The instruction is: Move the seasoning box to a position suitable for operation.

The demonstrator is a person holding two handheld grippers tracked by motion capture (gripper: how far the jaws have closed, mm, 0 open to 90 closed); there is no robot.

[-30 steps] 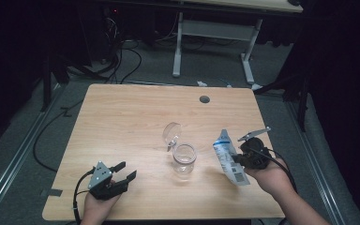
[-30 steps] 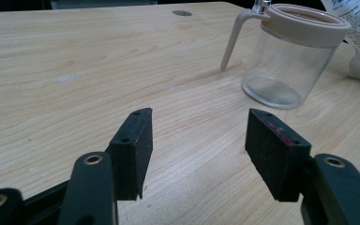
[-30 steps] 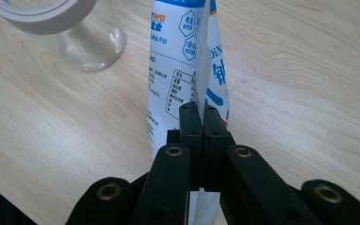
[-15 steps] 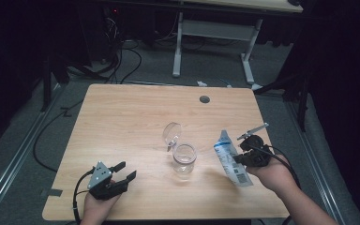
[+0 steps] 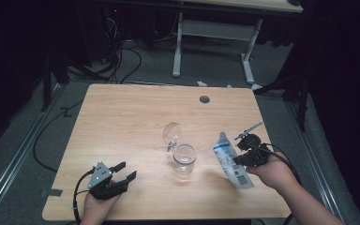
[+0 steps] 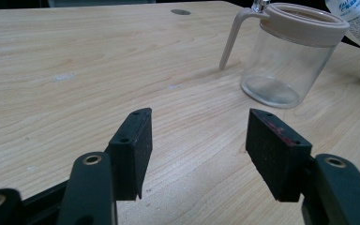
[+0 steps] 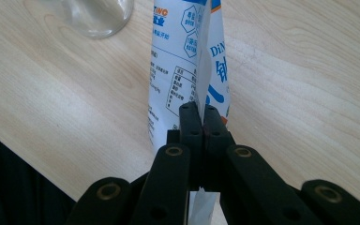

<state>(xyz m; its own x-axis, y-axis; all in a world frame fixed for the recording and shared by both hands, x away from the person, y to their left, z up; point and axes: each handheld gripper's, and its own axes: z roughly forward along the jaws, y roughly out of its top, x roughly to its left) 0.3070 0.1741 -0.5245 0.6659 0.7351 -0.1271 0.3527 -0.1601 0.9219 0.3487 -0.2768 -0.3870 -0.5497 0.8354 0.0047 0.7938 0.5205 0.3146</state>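
Right hand-held gripper [image 7: 200, 117]: jaws pinched tight on the thin white-and-blue printed pouch [image 7: 187, 61], which it holds tilted just above the desk [image 5: 122, 122], right of the jar.
Left hand-held gripper [image 6: 194, 140]: jaws wide apart, nothing between them, low over the desk.
Jar [image 5: 184, 161]: clear, round, beige rim, hinged lid open, mid-desk.
Desk: pale wood grain.

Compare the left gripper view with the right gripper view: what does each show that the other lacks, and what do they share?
Left gripper view: the left gripper with its jaws wide apart over bare wood, and the clear glass jar's beige rim and hinged lid arm.

Right gripper view: the right gripper shut on the edge of the white and blue printed pouch, whose label text is readable.

Both: the light wooden table, the clear glass jar and at least a corner of that pouch.
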